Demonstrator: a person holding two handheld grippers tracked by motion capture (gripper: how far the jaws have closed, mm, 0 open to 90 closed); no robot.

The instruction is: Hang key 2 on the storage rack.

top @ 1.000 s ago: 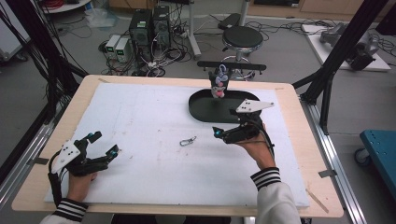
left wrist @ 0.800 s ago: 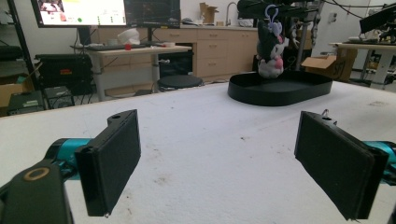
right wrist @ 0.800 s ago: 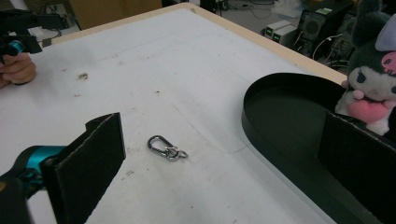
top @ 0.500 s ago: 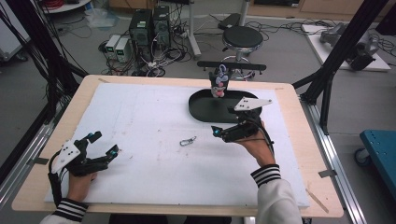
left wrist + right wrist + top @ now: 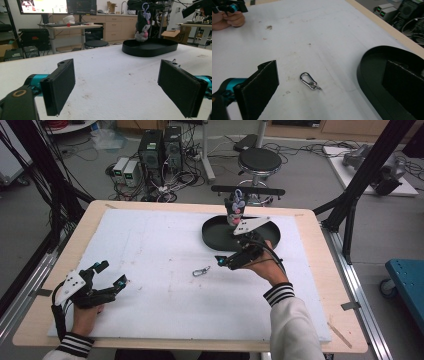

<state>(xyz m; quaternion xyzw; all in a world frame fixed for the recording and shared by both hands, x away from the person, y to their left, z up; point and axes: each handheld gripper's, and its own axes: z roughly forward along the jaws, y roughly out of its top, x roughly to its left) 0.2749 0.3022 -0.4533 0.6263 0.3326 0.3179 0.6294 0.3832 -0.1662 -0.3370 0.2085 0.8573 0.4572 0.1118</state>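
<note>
A small metal carabiner clip (image 5: 201,271) (image 5: 309,80) lies on the white sheet (image 5: 150,245) near the table's middle. Just right of it and a little above, my right gripper (image 5: 228,253) (image 5: 334,87) is open and pointed at the clip, with nothing between its jaws. Behind that hand sits a black oval tray (image 5: 212,237) (image 5: 150,51) (image 5: 368,72). A dark plush toy (image 5: 235,206) (image 5: 142,25) hangs on a purple loop over the tray's far side. My left gripper (image 5: 111,273) (image 5: 117,85) rests open and empty at the front left.
The wooden table edge (image 5: 200,206) borders the sheet. Black frame posts (image 5: 365,175) rise at the right and left. On the floor beyond are a stool (image 5: 260,160) and computer boxes (image 5: 160,145). The left hand (image 5: 229,18) shows far off in the right gripper view.
My right gripper has edged slightly left toward the clip. The left gripper and the clip have not moved.
</note>
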